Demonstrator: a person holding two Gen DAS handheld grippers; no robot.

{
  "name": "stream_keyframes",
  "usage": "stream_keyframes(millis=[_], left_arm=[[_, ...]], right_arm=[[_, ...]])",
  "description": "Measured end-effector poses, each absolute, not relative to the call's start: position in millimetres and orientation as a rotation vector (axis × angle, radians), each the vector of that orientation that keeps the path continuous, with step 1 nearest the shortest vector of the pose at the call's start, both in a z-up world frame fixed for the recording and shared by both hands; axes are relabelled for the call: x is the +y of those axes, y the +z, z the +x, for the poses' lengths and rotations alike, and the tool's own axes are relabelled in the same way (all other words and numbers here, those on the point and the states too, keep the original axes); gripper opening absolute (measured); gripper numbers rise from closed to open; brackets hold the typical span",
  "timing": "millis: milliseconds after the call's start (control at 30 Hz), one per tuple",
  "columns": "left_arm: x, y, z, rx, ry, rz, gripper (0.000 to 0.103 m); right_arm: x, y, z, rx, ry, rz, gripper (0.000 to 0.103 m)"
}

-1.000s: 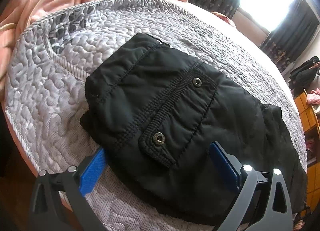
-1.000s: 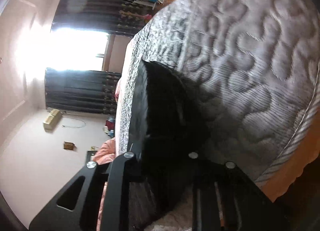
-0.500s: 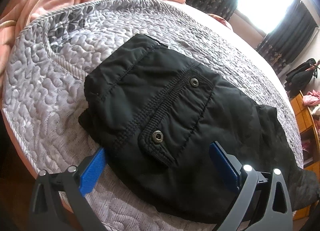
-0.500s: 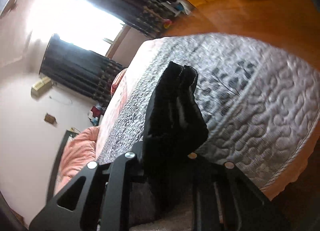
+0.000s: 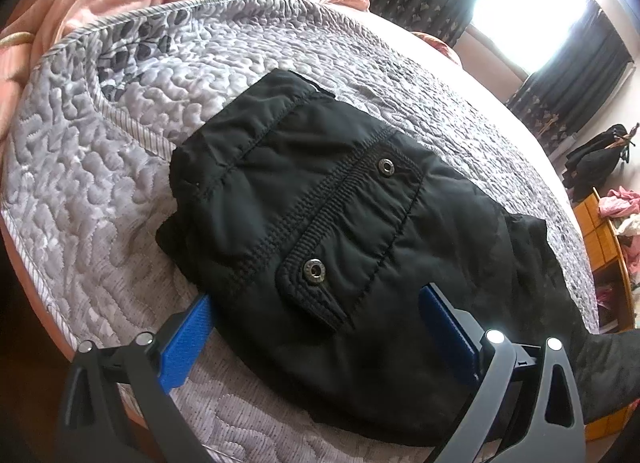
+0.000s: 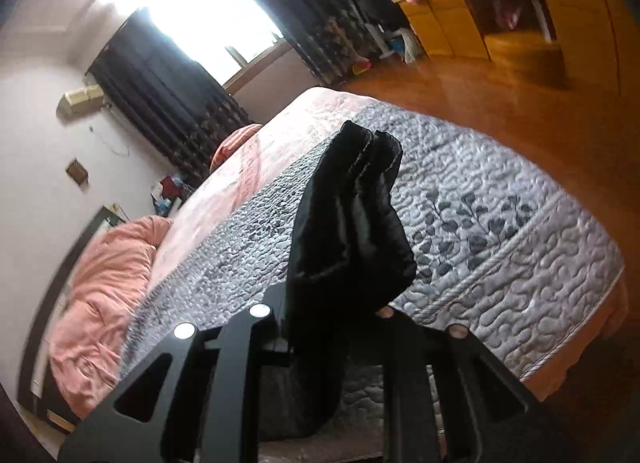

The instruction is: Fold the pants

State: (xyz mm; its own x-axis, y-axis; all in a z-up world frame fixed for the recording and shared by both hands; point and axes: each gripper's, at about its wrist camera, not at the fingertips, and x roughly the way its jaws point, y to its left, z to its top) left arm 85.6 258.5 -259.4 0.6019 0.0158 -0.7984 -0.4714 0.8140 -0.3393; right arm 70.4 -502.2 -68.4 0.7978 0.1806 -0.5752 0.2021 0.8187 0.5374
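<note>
On the bed point(image 5: 120, 191), near its corner, the pants point(image 5: 328, 223) lie folded with 2 snaps facing up. Left tongs point(image 5: 320, 327) stand spread wide, 1 blue finger on either side of the pants' near edge. Right tongs point(image 6: 336, 327) are clamped on a raised end of the pants point(image 6: 352, 223).

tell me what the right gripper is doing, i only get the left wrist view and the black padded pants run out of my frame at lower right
observer: The right gripper is shut on the leg end of the black padded pants.
operator: are the hems lined up
observer: The layered hems stick out past its fingers, edges roughly together.
operator: what's ahead of it
observer: Grey quilted bedspread, then orange wooden floor.
</note>
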Motion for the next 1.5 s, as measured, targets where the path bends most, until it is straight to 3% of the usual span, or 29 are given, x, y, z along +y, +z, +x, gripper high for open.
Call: stream_keyframes(millis=[333,1500], left_arm=[[262.1,-260.8,82.0,0.881,0.288,-0.607,0.099],[265.8,-266.2,85.3,0.899,0.295,-0.636,0.099]], right_arm=[[-448.8,-36.0,78.3,0.66,-0.048,0.386,0.016],[-374.4,7.2,82.4,0.594,-0.018,0.128,0.016]])
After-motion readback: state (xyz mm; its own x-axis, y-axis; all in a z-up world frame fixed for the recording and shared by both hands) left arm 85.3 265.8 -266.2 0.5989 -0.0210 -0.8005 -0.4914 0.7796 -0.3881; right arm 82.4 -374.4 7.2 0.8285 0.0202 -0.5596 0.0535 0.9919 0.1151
